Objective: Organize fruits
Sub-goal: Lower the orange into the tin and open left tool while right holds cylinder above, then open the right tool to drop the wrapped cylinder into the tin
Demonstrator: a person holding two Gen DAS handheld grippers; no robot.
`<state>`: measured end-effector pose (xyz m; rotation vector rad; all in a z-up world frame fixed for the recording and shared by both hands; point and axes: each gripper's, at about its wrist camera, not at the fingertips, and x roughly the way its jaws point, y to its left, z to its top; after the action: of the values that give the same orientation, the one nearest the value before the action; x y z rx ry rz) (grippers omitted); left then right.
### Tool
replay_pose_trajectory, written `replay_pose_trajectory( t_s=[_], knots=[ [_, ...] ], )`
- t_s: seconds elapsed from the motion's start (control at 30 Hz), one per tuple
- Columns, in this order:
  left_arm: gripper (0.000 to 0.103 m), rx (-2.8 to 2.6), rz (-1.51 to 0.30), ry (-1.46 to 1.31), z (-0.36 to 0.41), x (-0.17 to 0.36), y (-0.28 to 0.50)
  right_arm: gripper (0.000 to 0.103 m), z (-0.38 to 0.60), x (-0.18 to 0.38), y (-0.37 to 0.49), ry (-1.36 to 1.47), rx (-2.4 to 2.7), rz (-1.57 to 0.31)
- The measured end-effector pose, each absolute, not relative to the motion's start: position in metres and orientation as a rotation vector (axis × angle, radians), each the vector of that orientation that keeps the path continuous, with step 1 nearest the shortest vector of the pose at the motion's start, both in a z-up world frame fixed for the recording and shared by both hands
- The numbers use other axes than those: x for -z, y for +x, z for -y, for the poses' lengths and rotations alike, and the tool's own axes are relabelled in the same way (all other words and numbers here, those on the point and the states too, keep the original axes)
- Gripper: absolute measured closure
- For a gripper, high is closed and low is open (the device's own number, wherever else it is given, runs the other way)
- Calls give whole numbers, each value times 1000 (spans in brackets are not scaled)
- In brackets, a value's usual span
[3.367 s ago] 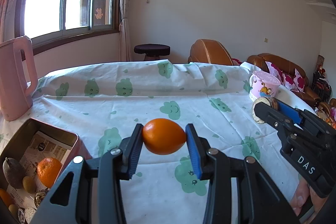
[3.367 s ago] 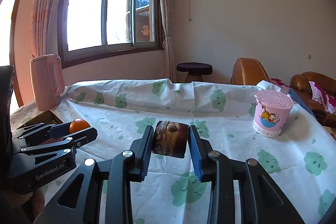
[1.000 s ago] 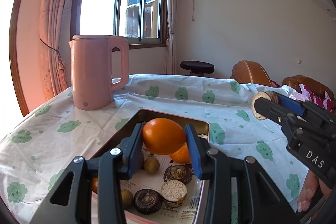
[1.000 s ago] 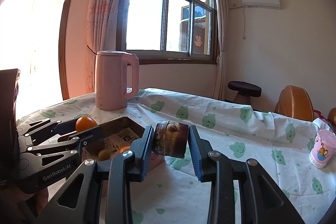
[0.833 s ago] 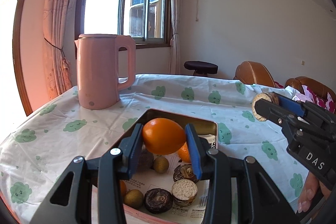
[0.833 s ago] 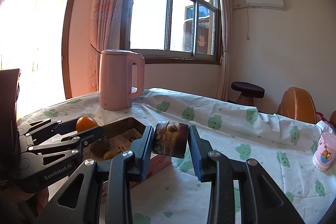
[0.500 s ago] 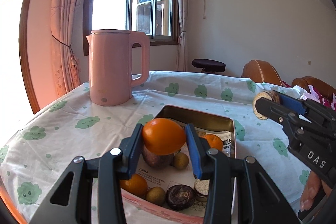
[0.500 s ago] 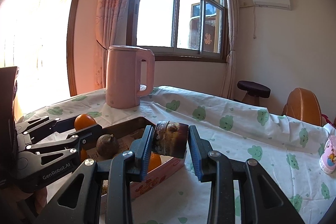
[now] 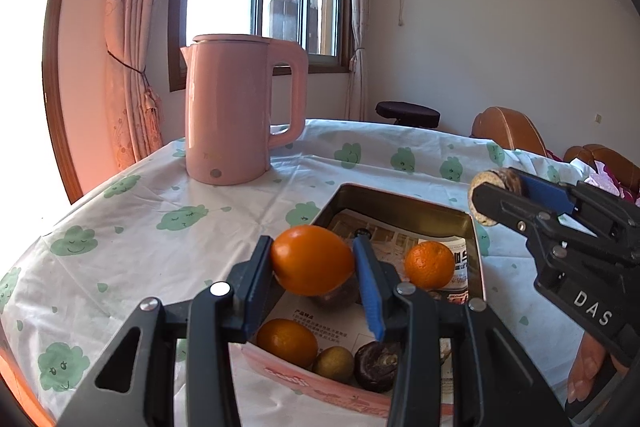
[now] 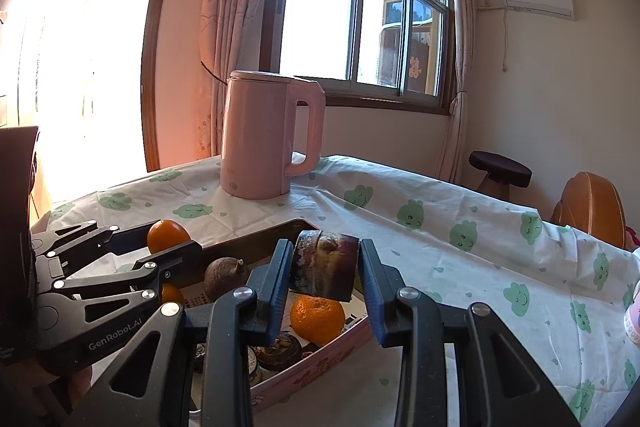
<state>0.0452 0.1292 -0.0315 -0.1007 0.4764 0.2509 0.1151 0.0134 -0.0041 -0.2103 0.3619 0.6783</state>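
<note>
My left gripper [image 9: 314, 267] is shut on a smooth orange [image 9: 312, 259] and hangs over the near left part of an open tin [image 9: 400, 201] lined with printed paper. The tin holds two more oranges [image 9: 430, 265], a small greenish fruit [image 9: 333, 364] and dark round fruits [image 9: 378, 364]. My right gripper [image 10: 324, 273] is shut on a dark brown, cut cylindrical fruit piece [image 10: 324, 267] above the tin's pink near wall [image 10: 332, 359]. In the right wrist view the left gripper [image 10: 168, 241] shows at the left with its orange [image 10: 168, 233].
A tall pink kettle [image 9: 236, 111] stands on the cloud-print tablecloth [image 9: 180, 219] behind the tin, near the window. A pink cup [image 10: 632, 319] peeks in at the right edge. A dark stool [image 10: 500, 167] and brown chairs stand beyond the table's far side.
Both grippers have swung left across the table with their loads and now hang over the tin. The kettle looks closer. Both grips are unchanged.
</note>
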Motion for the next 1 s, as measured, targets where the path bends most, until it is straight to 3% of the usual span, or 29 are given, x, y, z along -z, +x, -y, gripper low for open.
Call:
replay_pose_trajectory(
  t_s=[0.77,0.9,1.0],
  knots=[
    [60,-212,-550,-73,-129,38,52,67,-48,40,144,-245,-714,-545],
    [48,-220,-550,-66,-128,38,52,67,-50,42,145,-252,-725,-560],
    [47,-220,-548,-73,-129,38,51,66,-52,43,146,-262,-726,-570]
  ],
)
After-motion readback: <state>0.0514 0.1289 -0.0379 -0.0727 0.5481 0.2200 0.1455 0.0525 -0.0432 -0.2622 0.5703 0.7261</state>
